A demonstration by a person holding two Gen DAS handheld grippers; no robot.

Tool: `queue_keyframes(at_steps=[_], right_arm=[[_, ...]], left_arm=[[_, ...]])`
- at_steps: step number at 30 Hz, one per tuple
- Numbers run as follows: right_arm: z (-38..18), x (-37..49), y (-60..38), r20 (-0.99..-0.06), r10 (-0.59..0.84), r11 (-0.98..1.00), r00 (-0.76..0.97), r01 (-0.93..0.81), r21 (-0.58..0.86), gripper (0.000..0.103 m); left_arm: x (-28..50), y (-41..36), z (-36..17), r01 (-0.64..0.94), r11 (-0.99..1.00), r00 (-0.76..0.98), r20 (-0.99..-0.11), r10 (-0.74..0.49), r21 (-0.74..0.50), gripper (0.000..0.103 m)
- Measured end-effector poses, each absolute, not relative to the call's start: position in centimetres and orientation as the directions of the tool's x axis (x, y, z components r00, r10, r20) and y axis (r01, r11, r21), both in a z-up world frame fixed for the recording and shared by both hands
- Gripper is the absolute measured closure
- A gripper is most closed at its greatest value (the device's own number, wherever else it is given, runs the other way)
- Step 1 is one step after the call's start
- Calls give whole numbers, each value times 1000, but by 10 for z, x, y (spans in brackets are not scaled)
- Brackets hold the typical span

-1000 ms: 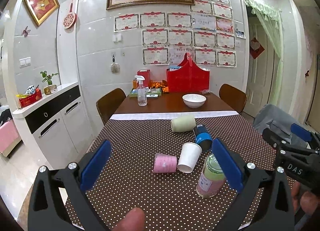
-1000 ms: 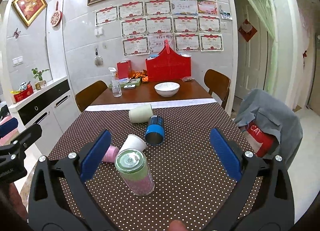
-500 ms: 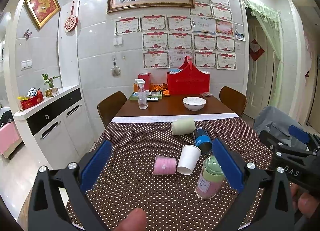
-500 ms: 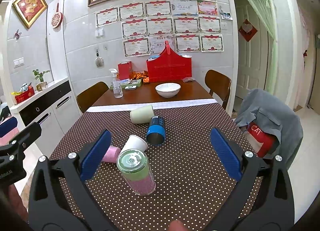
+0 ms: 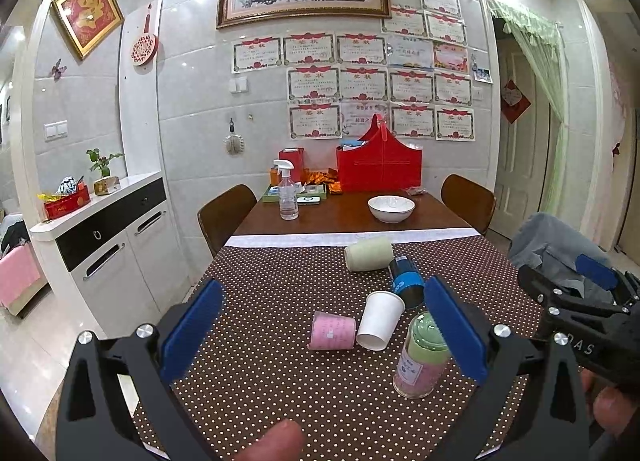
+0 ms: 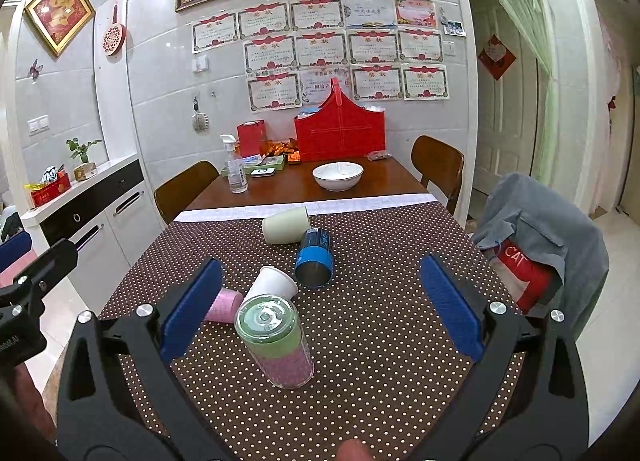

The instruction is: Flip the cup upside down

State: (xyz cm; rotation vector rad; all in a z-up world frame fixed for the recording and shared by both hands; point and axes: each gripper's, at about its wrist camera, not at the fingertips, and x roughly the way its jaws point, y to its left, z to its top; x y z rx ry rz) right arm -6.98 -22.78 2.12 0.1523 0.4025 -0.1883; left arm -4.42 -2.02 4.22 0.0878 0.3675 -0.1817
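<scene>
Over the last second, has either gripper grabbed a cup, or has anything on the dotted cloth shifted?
No grab. Both views lift only slightly, so the hands drifted a touch. The left gripper and right gripper stay open and empty. The pink cup, white cup, blue cup and pale green cup still lie on their sides where they were; the lidded jar still stands upright.

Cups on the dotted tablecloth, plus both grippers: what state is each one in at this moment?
green-and-pink cup: standing, flat closed end up.
white paper cup: tipped over, leaning on the pink cup.
pink cup: lying on its side.
blue cup: lying on its side.
pale green cup: lying on its side.
left gripper: open, holding nothing.
right gripper: open, holding nothing.
</scene>
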Motion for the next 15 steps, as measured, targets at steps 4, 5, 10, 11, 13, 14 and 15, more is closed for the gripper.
queue_keyframes(at_steps=[4, 5, 10, 11, 13, 14, 15], right_arm=[[20, -69, -228, -403, -151, 971, 902, 212, 112, 6], [20, -69, -228, -404, -150, 971, 902, 212, 112, 6], [16, -69, -229, -408, -150, 970, 900, 214, 116, 6], [15, -69, -229, -409, -150, 970, 900, 214, 117, 6], [15, -69, -229, -409, -148, 970, 900, 213, 118, 6], [15, -69, -229, -408, -148, 970, 901, 213, 118, 6], [15, -69, -229, -408, -148, 970, 901, 213, 118, 6]], left_arm=[[-43, -19, 44, 195, 980, 917, -365, -164, 50, 4], [-44, -19, 44, 194, 980, 917, -365, -162, 52, 4], [-42, -20, 44, 190, 981, 916, -367, -162, 44, 4], [-42, -19, 44, 191, 981, 917, -364, -162, 42, 4], [-43, -19, 45, 195, 980, 918, -357, -170, 35, 4], [-43, -19, 44, 197, 980, 919, -356, -172, 34, 4], [-43, -19, 44, 198, 979, 919, -356, -172, 37, 4]])
